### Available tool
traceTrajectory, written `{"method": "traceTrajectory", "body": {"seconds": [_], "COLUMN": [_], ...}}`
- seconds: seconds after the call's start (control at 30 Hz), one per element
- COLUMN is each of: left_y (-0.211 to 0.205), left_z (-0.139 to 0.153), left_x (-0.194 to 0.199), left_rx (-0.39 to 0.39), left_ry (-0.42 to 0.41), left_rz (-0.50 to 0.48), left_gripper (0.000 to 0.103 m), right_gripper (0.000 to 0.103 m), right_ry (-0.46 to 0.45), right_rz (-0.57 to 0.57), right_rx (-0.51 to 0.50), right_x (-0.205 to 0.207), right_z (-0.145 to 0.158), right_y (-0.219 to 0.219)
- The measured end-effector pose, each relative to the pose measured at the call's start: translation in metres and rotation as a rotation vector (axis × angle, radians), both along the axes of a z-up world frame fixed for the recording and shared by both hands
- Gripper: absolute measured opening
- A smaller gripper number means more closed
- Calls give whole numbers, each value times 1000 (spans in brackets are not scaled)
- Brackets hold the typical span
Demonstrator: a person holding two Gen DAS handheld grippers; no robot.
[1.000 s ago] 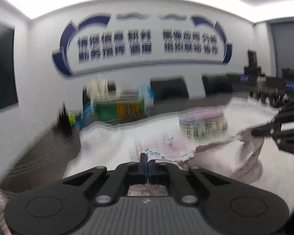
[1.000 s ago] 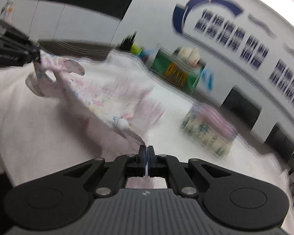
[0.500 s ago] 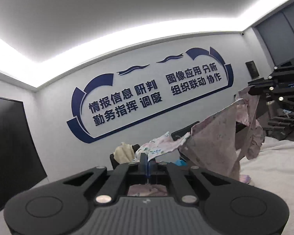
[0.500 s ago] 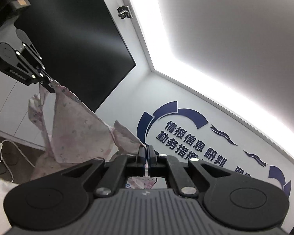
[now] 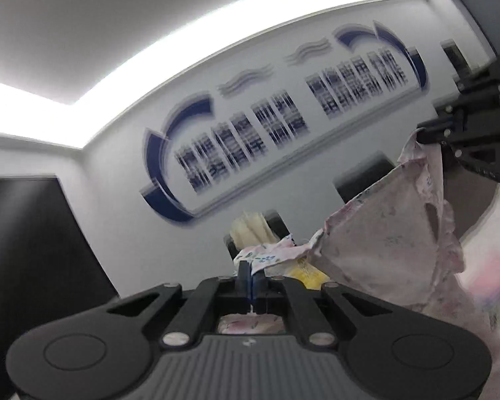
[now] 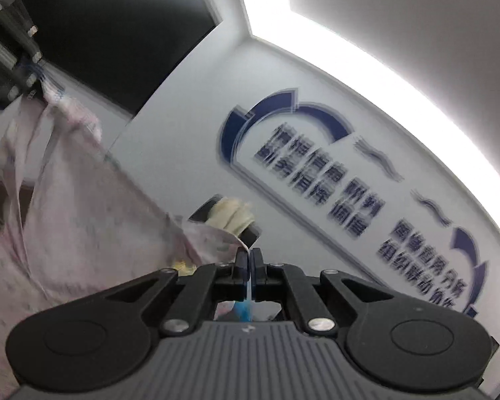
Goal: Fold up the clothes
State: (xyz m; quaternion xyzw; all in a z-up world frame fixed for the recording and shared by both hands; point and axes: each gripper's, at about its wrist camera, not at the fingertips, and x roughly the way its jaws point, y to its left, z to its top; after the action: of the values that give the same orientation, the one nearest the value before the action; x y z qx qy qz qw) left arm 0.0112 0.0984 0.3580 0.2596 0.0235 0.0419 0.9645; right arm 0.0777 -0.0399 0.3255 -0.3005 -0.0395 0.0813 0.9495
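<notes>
A pale pink garment with a small flower print (image 5: 386, 246) hangs in the air, stretched between both grippers. My left gripper (image 5: 251, 275) is shut on one edge of the garment, which bunches over its fingertips. In the left wrist view the right gripper (image 5: 423, 135) pinches the far upper corner at the right. My right gripper (image 6: 249, 260) is shut on that corner, and the garment (image 6: 80, 213) falls away to the left. The left gripper (image 6: 40, 80) shows blurred at the upper left, gripping the other end.
A white wall with a blue logo and blue lettering (image 5: 283, 123) fills the background, with a dark screen (image 5: 33, 250) at the left. A cream bundle (image 5: 250, 230) rests on a dark chair behind. White table covering (image 5: 493, 226) shows at the lower right.
Both grippers rose from just above the table, lifting the garment off it and spreading it in the air. The views now show wall and ceiling instead of the tabletop.
</notes>
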Motion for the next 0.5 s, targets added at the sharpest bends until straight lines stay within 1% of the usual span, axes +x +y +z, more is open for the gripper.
{"method": "traceTrajectory", "body": {"seconds": [0.07, 0.1, 0.13, 0.17, 0.2, 0.27, 0.3, 0.33, 0.37, 0.4, 0.47, 0.5], "left_y": [-2, -3, -5, -10, -16, -25, -27, -28, -30, -31, -32, -31], "left_z": [38, 57, 70, 77, 79, 76, 71, 60, 49, 30, -24, -65], "left_x": [-35, -53, -73, -94, -114, -156, -172, -187, -201, -213, -223, -224], "left_rx": [-21, -31, -34, -23, -3, 27, 24, 8, -8, -19, -74, -114], "left_ry": [-117, -179, -226, -269, -304, -363, -373, -363, -352, -321, -216, -110], "left_rz": [-15, -22, -28, -32, -32, -43, -58, -68, -78, -92, -100, -118], "left_gripper": [0, 0, 0, 0, 0, 0, 0, 0, 0, 1, 1, 1], "right_gripper": [1, 1, 1, 1, 1, 1, 1, 1, 2, 3, 3, 3], "right_ry": [-105, -161, -212, -256, -296, -357, -377, -382, -364, -320, -199, -112], "right_rz": [19, 38, 55, 66, 79, 97, 104, 113, 123, 133, 153, 166], "right_rx": [86, 122, 147, 158, 160, 153, 155, 154, 149, 135, 95, 74], "right_x": [-26, -47, -69, -91, -113, -151, -168, -185, -198, -207, -220, -225], "right_z": [44, 66, 82, 94, 102, 107, 106, 102, 93, 77, 32, 2], "right_y": [-17, -27, -36, -43, -47, -56, -62, -68, -73, -79, -91, -96]}}
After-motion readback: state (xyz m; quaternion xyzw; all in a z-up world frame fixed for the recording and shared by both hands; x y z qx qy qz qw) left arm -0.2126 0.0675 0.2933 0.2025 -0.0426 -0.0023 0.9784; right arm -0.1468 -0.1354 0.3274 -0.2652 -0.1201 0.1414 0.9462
